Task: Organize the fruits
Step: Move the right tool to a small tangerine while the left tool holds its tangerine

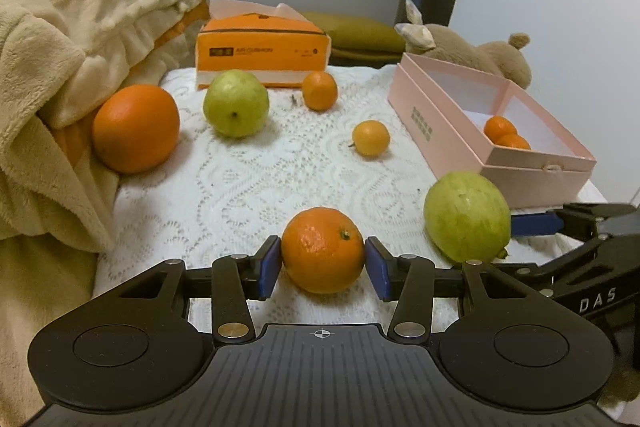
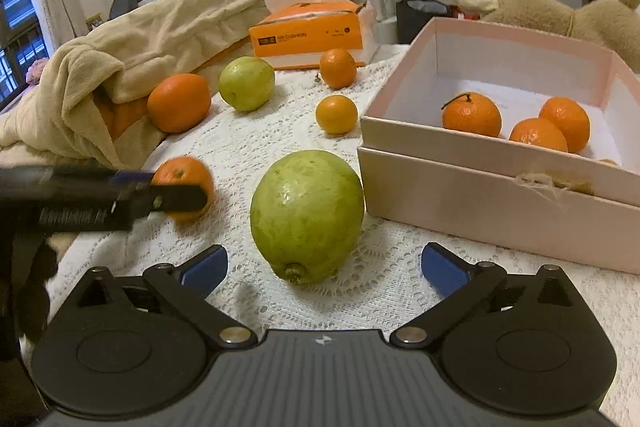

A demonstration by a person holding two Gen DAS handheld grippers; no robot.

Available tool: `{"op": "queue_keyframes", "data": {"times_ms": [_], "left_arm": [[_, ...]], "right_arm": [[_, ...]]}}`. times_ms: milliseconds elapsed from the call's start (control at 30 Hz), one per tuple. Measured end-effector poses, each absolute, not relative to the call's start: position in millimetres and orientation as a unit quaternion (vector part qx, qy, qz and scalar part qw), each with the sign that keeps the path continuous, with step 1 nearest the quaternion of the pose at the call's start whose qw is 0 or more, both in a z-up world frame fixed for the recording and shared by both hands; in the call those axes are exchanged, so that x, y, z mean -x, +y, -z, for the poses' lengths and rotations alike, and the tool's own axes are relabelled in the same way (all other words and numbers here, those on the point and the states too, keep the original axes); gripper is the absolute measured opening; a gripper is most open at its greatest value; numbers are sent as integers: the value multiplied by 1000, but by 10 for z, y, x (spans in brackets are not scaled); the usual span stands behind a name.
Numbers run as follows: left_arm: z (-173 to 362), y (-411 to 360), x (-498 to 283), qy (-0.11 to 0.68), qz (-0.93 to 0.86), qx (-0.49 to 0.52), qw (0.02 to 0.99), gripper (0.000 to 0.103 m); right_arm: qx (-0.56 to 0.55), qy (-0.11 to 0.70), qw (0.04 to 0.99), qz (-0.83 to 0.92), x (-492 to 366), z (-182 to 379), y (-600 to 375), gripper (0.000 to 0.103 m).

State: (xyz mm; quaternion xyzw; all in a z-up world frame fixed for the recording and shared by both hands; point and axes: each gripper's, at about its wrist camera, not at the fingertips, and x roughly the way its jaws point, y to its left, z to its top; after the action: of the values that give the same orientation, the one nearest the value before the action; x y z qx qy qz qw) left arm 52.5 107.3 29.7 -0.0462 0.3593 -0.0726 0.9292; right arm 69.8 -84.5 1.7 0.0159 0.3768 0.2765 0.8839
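Blue left fingers (image 1: 269,267) grip mandarin (image 1: 322,250) — right gripper (image 2: 324,269) wide open.

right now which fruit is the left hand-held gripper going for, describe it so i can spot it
Start at the pink box on the lace cloth, then come to the cloth's near edge. Left of the big green guava lies a mandarin, between the pads of the left hand-held gripper. It is the only fruit flanked by blue pads.
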Motion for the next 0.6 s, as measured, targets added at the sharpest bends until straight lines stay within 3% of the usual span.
{"op": "queue_keyframes", "data": {"times_ms": [100, 133, 167, 333, 433, 500, 600], "left_arm": [[-286, 1127, -511, 356, 78, 59, 929, 51], [-278, 1154, -509, 356, 80, 68, 929, 51], [-266, 1191, -506, 355, 81, 81, 928, 51], [-221, 1305, -510, 349, 85, 127, 925, 51], [-224, 1283, -498, 347, 85, 121, 926, 51], [-225, 1284, -489, 348, 85, 121, 926, 51], [-214, 1303, -484, 346, 88, 126, 926, 51]], "right_arm": [[12, 408, 869, -280, -733, -95, -776, 102], [17, 413, 865, -284, -727, -158, -768, 96], [24, 402, 870, -285, -691, -253, -768, 92], [128, 295, 914, -245, -624, -917, -512, 92], [121, 314, 918, -211, -1071, -1174, -252, 93], [95, 358, 903, -215, -1499, -1169, -86, 94], [181, 350, 901, -182, -1854, -915, 369, 92]]}}
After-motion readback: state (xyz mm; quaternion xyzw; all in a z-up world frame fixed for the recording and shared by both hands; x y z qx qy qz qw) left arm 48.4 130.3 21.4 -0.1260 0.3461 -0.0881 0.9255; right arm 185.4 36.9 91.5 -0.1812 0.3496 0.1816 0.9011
